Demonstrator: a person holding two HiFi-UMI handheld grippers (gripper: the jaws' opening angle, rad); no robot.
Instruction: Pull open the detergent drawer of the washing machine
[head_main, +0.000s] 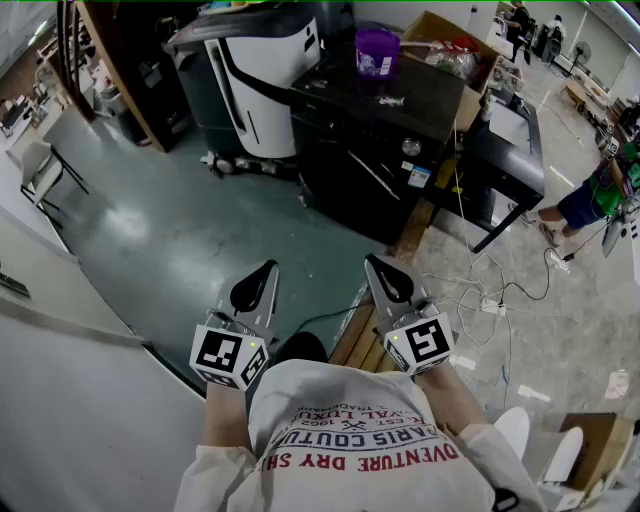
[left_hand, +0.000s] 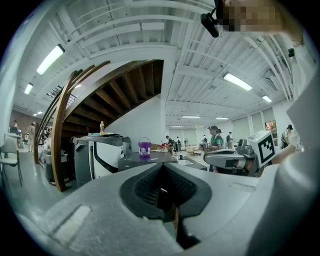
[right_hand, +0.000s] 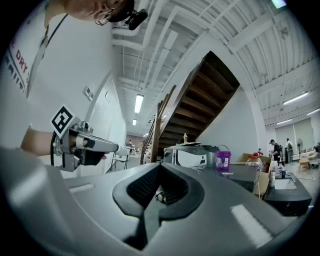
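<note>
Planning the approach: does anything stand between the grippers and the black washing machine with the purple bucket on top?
Nothing visible does. Only floor lies between the left gripper, the right gripper and the black washing machine under the purple plastic bucket; thin cables trail off to the right. Its drawer cannot be made out.

Both grippers sit low in front of me, left gripper (head_main: 265, 268) beside right gripper (head_main: 375, 262), well apart from everything ahead. Ahead of them I have a boxy appliance (head_main: 380, 150) with a bucket (head_main: 377, 50) on its top. A taller machine (head_main: 255, 80) is just left of it. An open carton (head_main: 455, 45) is behind it, to the right, and a low table (head_main: 515, 150) stands right of it. Cables (head_main: 490, 295) lie on the floor before the table. A pallet (head_main: 365, 335) lies under my right gripper. There is a chair (head_main: 35, 165) far left and a person (head_main: 590, 195) far right.
</note>
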